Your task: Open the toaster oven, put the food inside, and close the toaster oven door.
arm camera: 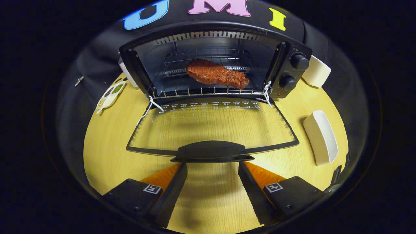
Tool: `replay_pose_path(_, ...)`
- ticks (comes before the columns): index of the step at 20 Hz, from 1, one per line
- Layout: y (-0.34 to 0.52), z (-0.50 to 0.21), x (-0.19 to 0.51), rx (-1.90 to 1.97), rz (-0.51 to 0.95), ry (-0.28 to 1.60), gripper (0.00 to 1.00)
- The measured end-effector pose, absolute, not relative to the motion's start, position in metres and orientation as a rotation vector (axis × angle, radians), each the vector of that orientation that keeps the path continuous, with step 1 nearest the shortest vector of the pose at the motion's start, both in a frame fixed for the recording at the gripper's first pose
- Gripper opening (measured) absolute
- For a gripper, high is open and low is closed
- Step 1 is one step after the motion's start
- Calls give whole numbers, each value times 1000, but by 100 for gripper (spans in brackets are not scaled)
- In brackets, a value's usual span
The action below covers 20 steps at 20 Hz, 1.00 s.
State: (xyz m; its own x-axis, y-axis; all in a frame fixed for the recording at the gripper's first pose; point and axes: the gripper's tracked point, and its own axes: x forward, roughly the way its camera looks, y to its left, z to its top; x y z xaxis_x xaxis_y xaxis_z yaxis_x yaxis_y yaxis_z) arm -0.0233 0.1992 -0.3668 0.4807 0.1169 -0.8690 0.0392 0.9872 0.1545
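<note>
Toaster oven: the black toaster oven (214,61) stands at the far side of the round wooden tabletop (107,146), its front open toward the fingers.
Door: the glass door (211,125) is folded all the way down and lies flat, close over the tabletop, with the wood grain showing through the pane.
Door handle: the black handle (212,152) runs along the door's near edge, just ahead of the fingertips.
Food: a reddish-brown steak (216,74) lies on the wire rack (204,92) inside the oven, well beyond the fingers.
Knobs: two black knobs (299,61) sit one above the other on the oven's right panel.
Fingers: the gripper (213,167) is spread wide and holds nothing; bare tabletop shows between the two black fingers (177,182), whose tips lie just at the handle's near edge, one toward each end of it. Whether they touch the handle cannot be told.
White dish: a long white dish (321,136) rests on the tabletop right of the door.
White cup: a white cup (317,72) sits beside the oven's right side.
Small tray: a small divided tray (110,94) with dark and green contents lies left of the oven.
</note>
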Motion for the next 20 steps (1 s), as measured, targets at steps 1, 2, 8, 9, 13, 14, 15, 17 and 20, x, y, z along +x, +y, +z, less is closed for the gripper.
replay_pose_path(1, 199, -361, -23, 170, 52, 1051, 99)
replay_pose_path(2, 199, -356, -23, 176, 60, 1035, 99)
replay_pose_path(8, 193, -327, -21, 201, 85, 937, 99)
replay_pose_path(9, 192, -320, -21, 206, 86, 921, 99)
replay_pose_path(13, 187, -286, -4, 256, 83, 837, 99)
replay_pose_path(14, 182, -278, 1, 263, 79, 818, 99)
replay_pose_path(15, 178, -267, 5, 273, 75, 799, 99)
replay_pose_path(17, 173, -240, 16, 314, 62, 742, 99)
replay_pose_path(20, 154, -207, 39, 324, 47, 654, 99)
